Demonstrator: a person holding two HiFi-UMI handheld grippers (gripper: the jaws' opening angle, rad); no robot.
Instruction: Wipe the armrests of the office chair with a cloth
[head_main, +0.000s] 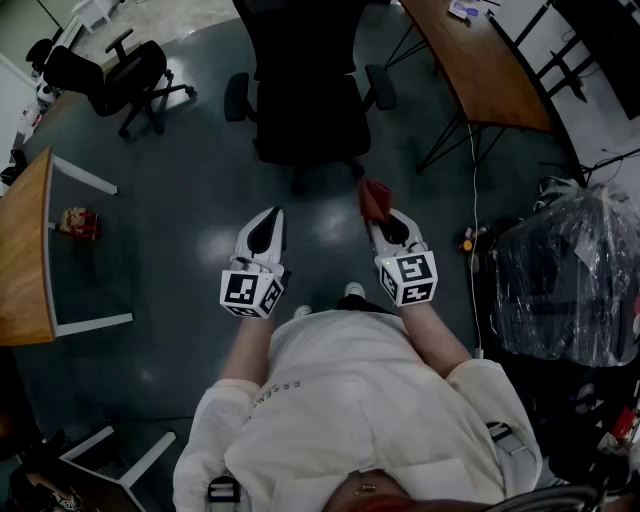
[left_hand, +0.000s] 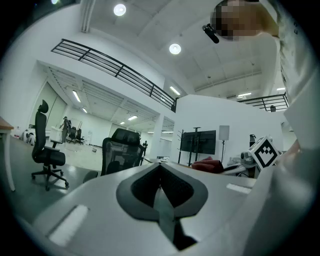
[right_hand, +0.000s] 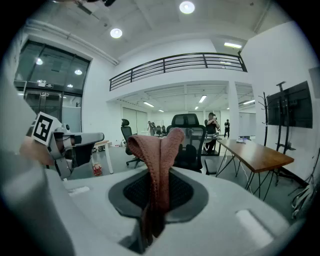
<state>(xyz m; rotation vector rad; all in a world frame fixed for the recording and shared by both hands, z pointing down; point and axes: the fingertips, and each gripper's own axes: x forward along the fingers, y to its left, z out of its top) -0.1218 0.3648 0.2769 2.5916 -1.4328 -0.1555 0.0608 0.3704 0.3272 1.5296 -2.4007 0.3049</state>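
Observation:
A black office chair (head_main: 305, 95) stands ahead of me on the dark floor, with a left armrest (head_main: 236, 97) and a right armrest (head_main: 380, 86). My right gripper (head_main: 383, 218) is shut on a reddish cloth (head_main: 374, 199), which sticks up folded between its jaws (right_hand: 159, 150). The same chair (right_hand: 189, 137) shows behind the cloth in the right gripper view. My left gripper (head_main: 268, 226) is shut with nothing in it, and the chair (left_hand: 121, 154) lies ahead of it. Both grippers hang short of the chair, apart from it.
A second black office chair (head_main: 120, 75) stands at the far left. A wooden desk (head_main: 478, 60) runs along the far right, another wooden table (head_main: 25, 255) is at the left. A plastic-wrapped bundle (head_main: 570, 270) sits at the right. A small red object (head_main: 76, 222) lies on the floor.

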